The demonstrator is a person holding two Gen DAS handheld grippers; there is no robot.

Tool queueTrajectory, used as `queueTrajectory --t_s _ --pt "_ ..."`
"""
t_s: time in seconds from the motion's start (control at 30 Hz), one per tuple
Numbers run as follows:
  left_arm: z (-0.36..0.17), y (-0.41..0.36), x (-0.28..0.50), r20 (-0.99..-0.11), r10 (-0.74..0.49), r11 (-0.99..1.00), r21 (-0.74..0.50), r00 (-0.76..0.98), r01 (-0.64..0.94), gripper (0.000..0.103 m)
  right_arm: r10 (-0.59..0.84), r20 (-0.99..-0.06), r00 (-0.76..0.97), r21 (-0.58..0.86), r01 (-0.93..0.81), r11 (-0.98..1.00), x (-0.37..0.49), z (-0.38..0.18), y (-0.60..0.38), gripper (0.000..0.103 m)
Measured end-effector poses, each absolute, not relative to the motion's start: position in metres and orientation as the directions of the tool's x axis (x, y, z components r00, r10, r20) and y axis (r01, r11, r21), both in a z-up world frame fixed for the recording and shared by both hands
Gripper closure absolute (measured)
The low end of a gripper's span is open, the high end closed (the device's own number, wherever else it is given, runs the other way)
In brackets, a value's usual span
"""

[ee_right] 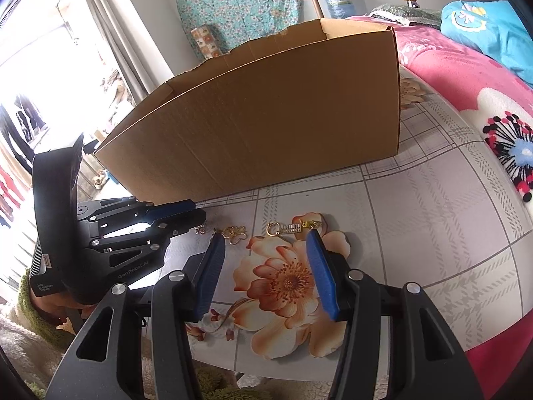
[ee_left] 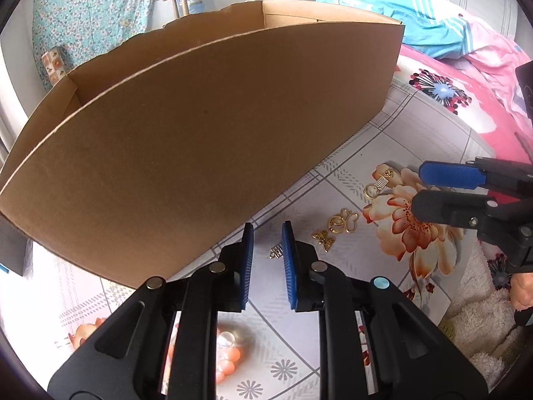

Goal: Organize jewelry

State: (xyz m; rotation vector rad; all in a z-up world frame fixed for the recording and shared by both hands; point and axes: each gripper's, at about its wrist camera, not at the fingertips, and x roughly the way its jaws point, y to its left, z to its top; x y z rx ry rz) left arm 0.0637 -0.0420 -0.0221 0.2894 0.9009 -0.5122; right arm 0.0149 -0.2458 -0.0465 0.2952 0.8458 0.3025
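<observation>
Hovering low over a floral tablecloth [ee_right: 416, 206], the left gripper [ee_left: 268, 233] holds its blue-padded fingers [ee_left: 289, 266] slightly parted with nothing between them, a small silver charm [ee_left: 275, 252] lying on the cloth just beside the right-hand finger. To its right, a gold butterfly charm [ee_left: 323, 239] and a gold looped butterfly pendant [ee_left: 343, 221] rest near each other on the cloth, with a gold ring-and-bar charm [ee_left: 378, 183] a little farther on, at the edge of a printed orange flower [ee_left: 413, 226]. The right gripper [ee_right: 265, 243] waits over that flower, its fingers [ee_right: 321, 273] spread wide and empty, the ring-and-bar charm just past their tips. Behind the jewelry stands an open cardboard box [ee_left: 206, 126], its top flaps torn away. Beyond it lie a pink floral blanket [ee_left: 479, 76] and a folded turquoise garment [ee_left: 416, 16].
</observation>
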Motion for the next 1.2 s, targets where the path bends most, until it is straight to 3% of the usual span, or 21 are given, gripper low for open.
queueTrajectory --t_s 0.4,0.5,0.87,0.97,1.03,1.2 --pt "-0.013 -0.017 0.027 -0.791 -0.336 0.852 -0.025 0.511 0.523 0.087 0.373 -0.675 0.636 0.361 -0.156 0.919 0.011 -0.04 -0.242 0.053" --pt "-0.01 -0.017 0.019 -0.786 -0.366 0.838 -0.047 0.498 0.543 0.081 0.375 -0.672 0.638 0.359 -0.162 0.919 0.01 -0.038 -0.242 0.053" --pt "-0.027 -0.029 0.022 -0.814 -0.325 0.83 -0.001 0.482 0.558 0.079 0.378 -0.669 0.641 0.359 -0.167 0.918 0.01 -0.036 -0.242 0.053" --pt "-0.028 -0.034 0.023 -0.808 -0.325 0.822 0.014 0.491 0.569 0.089 0.379 -0.67 0.638 0.369 -0.157 0.916 0.011 -0.038 -0.244 0.053" --pt "-0.029 -0.035 0.023 -0.808 -0.322 0.82 0.023 0.494 0.571 0.101 0.381 -0.67 0.637 0.374 -0.153 0.915 0.011 -0.04 -0.244 0.053" --pt "-0.028 -0.034 0.02 -0.801 -0.326 0.819 0.026 0.502 0.573 0.103 0.383 -0.667 0.64 0.378 -0.152 0.913 0.011 -0.04 -0.244 0.053"
